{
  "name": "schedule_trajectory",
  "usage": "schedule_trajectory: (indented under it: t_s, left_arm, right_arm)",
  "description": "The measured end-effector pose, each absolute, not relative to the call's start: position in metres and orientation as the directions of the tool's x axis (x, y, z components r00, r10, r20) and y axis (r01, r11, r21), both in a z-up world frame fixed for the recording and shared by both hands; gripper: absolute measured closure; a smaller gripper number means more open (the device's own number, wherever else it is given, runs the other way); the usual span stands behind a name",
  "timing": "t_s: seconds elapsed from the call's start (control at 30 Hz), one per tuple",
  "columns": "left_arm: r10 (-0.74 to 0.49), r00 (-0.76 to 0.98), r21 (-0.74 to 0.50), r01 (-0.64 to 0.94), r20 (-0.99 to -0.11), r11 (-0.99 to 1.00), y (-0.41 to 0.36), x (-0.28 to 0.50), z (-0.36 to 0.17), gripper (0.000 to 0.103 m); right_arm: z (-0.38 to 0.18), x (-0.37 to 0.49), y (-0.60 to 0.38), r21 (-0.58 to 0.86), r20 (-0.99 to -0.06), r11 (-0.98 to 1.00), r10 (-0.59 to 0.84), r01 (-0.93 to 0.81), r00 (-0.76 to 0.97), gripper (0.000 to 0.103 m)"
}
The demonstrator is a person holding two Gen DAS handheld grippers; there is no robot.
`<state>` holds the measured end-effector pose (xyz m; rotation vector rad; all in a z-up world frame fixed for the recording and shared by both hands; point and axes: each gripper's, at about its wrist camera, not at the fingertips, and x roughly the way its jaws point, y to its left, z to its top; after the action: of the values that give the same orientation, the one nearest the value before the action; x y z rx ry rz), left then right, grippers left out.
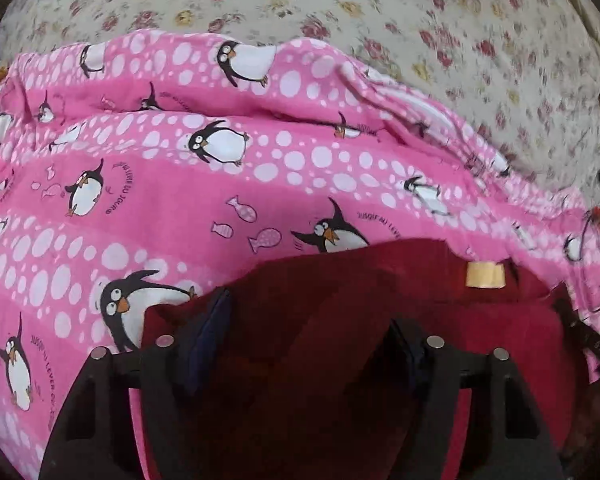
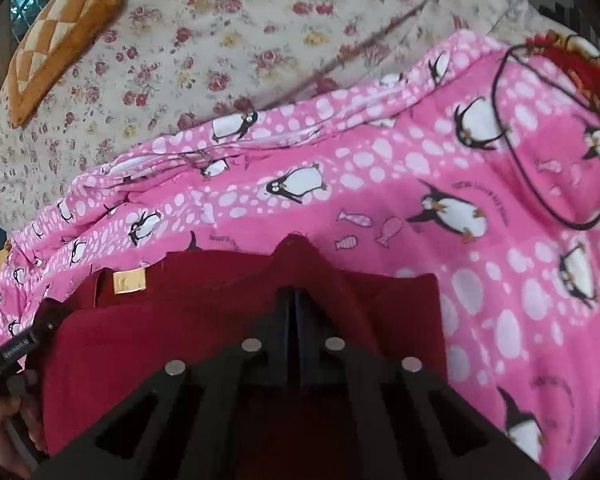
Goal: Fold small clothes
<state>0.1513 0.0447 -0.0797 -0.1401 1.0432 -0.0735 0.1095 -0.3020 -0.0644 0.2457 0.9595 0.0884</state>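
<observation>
Left hand-held gripper point(image 1: 308, 320) held low and pointing forward, jaws spread wide, the two dark fingers point(image 1: 204, 332) standing well apart with red cloth filling the gap between them. Right hand-held gripper point(image 2: 294, 304) likewise low and forward, jaws drawn together to a thin slit, fingers point(image 2: 306, 320) nearly touching and nipping a peak of the red cloth at their tips. Seen from the right wrist at the lower left edge: the person's left hand point(image 2: 4, 432) wrapped around the other tool's handle, skin only partly in view.
</observation>
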Motion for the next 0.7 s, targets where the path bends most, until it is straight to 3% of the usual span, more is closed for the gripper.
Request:
schedule_trajectory:
  t_s: [0.13, 0.2, 0.27, 0.33, 0.4, 0.47, 0.53, 0.57, 0.67, 0.7]
  left_arm:
    - [-0.096, 0.5, -0.102, 0.016, -0.861, 0.995, 0.033, 0.153, -0.08, 0.04]
    - [-0.16, 0.489, -0.165, 0.033, -0.857, 0.986, 0.037, 0.157, -0.082, 0.027]
    - [-0.213, 0.478, -0.21, 0.059, -0.852, 0.976, 0.04, 0.157, -0.081, 0.024]
    - [-0.202, 0.503, -0.205, 0.051, -0.84, 0.977, 0.039, 0.152, -0.075, 0.033]
    - [-0.165, 0.538, -0.156, 0.063, -0.827, 0.986, 0.03, 0.142, -0.062, 0.06]
    - [-0.193, 0.603, -0.141, 0.132, -0.774, 0.981, 0.013, 0.124, -0.04, 0.059]
    - [-0.222, 0.642, -0.125, 0.194, -0.734, 0.973, -0.008, 0.107, -0.029, 0.05]
    - [-0.205, 0.644, -0.091, 0.205, -0.737, 0.974, -0.019, 0.104, -0.033, 0.04]
    - [-0.118, 0.512, -0.005, 0.217, -0.851, 0.976, -0.04, 0.12, -0.076, 0.034]
    - [-0.121, 0.531, -0.007, 0.211, -0.839, 0.978, -0.04, 0.121, -0.075, 0.032]
  right_arm:
    - [-0.064, 0.111, -0.297, 0.244, -0.797, 0.97, 0.212, -0.019, 0.566, 0.089]
    - [-0.061, 0.113, -0.297, 0.289, -0.785, 0.955, 0.274, -0.062, 0.555, 0.067]
    - [-0.058, 0.111, -0.293, 0.304, -0.771, 0.946, 0.313, -0.112, 0.554, 0.056]
    - [-0.049, 0.104, -0.29, 0.286, -0.752, 0.951, 0.297, -0.116, 0.588, 0.057]
    - [-0.03, 0.088, -0.279, 0.205, -0.716, 0.965, 0.26, -0.161, 0.648, 0.059]
    - [-0.016, 0.069, -0.261, 0.111, -0.68, 0.965, 0.249, -0.239, 0.689, 0.058]
    - [-0.019, 0.056, -0.239, 0.066, -0.701, 0.956, 0.248, -0.285, 0.669, 0.056]
    - [-0.027, 0.057, -0.231, 0.048, -0.734, 0.961, 0.219, -0.272, 0.642, 0.055]
    - [-0.054, 0.068, -0.222, 0.014, -0.804, 0.97, 0.155, -0.242, 0.574, 0.051]
    - [-0.053, 0.067, -0.223, 0.015, -0.801, 0.971, 0.155, -0.24, 0.578, 0.049]
